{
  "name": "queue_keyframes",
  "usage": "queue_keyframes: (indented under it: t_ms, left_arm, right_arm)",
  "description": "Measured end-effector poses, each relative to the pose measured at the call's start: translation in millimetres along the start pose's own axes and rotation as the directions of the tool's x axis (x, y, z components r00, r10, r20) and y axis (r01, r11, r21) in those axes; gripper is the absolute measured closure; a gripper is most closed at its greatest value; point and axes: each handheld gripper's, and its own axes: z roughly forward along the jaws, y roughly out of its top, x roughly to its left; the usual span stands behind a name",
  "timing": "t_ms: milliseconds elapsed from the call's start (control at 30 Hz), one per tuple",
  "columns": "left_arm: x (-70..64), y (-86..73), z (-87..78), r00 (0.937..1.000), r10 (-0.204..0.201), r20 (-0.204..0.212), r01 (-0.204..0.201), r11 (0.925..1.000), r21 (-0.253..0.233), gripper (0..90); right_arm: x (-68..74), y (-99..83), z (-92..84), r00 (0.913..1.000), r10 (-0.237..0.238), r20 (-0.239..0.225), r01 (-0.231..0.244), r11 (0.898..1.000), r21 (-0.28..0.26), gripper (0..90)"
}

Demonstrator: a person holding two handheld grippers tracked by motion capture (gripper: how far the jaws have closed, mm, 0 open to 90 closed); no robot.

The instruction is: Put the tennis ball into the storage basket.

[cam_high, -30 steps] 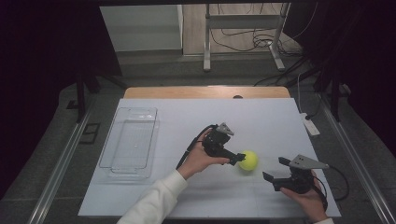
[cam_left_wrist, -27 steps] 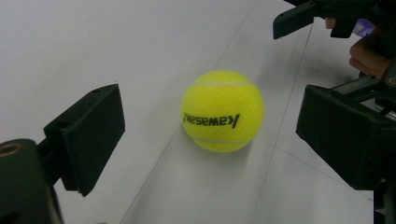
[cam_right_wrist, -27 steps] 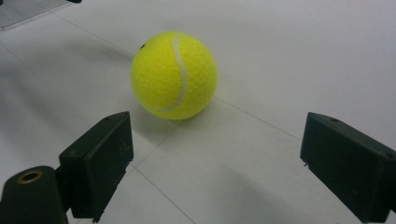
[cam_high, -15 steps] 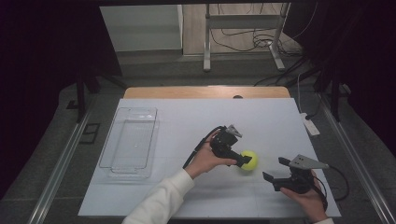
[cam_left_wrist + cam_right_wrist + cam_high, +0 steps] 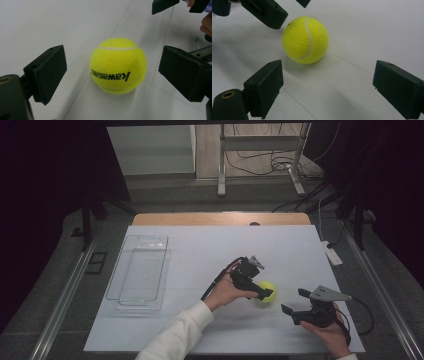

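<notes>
Far to my left on the white table (image 5: 190,245) lies a clear plastic tray (image 5: 137,272), well apart from everything I am working with and with nothing in it that I can make out.

Moving right, my left gripper (image 5: 256,287) sits near the middle of the table, its jaws spread wide on either side of the yellow tennis ball (image 5: 266,291). In the left gripper view the tennis ball (image 5: 118,65) rests on the table squarely between my two black jaws, a clear gap on each side, neither pad touching it. The ball sits a little beyond the pads rather than deep between them. Its black lettering reads upside down toward me, and a white seam curves across the top. Nothing lies between my left jaws and the ball; the table around it is bare, crossed by thin lines.

Further right, near the table's front edge, my right gripper (image 5: 295,306) is held in my right hand (image 5: 327,332), its jaws also wide apart and holding nothing. It points back toward the ball but stands apart from it. In the right gripper view the tennis ball (image 5: 305,40) lies ahead and left of centre, beyond my jaw tips, with the left gripper's black jaws just beside it at the upper left. A white power strip (image 5: 332,254) lies off the table's right edge.
</notes>
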Motion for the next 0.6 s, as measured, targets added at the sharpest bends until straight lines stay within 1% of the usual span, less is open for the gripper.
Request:
queue_keyframes:
  t_ms: [133, 333, 367, 400, 467, 500, 533, 600]
  left_arm:
    - [1.1, -0.1, 6.7, 0.9999, -0.013, 0.000, 0.013, 0.9999, 0.008, 9.1]
    - [2.6, 0.1, 14.0, 0.9999, -0.017, 0.002, 0.017, 0.9996, 0.024, 9.0]
    - [2.3, 0.0, 16.4, 0.9997, -0.023, 0.002, 0.023, 0.9994, 0.025, 9.0]
    - [2.6, 0.0, 17.6, 0.9999, -0.016, 0.001, 0.016, 0.9993, 0.035, 9.1]
    - [1.6, 0.3, 21.1, 0.9998, -0.020, 0.003, 0.020, 0.9990, 0.040, 9.0]
    - [1.8, 0.5, 22.0, 0.9999, -0.012, 0.004, 0.012, 0.9988, 0.047, 9.0]
    - [1.0, 0.7, 23.6, 0.9998, -0.016, 0.007, 0.016, 0.9989, 0.045, 9.0]
    - [0.8, 1.1, 25.7, 1.0000, -0.003, 0.007, 0.002, 0.9981, 0.062, 9.1]
  right_arm:
    - [0.1, 0.0, 0.0, 1.0000, 0.000, 0.000, 0.000, 1.000, 0.001, 9.9]
    - [0.0, -0.2, 0.2, 1.0000, 0.000, -0.001, 0.000, 1.000, 0.002, 9.9]
    - [0.0, -0.2, 0.4, 1.0000, -0.001, -0.001, 0.001, 1.000, 0.003, 9.9]
    - [0.0, -0.2, 0.3, 1.0000, 0.000, -0.001, 0.000, 1.000, 0.003, 9.9]
    - [0.0, -0.2, 0.1, 1.0000, 0.000, 0.000, 0.000, 1.000, 0.002, 9.9]
    - [-0.2, -0.2, 0.0, 1.0000, -0.001, 0.001, 0.001, 1.000, 0.001, 9.8]
    - [-0.3, -0.2, -0.2, 1.0000, -0.002, 0.003, 0.002, 1.000, 0.002, 9.9]
    - [-0.5, -0.3, -0.2, 1.0000, 0.000, 0.002, 0.000, 1.000, 0.000, 9.9]
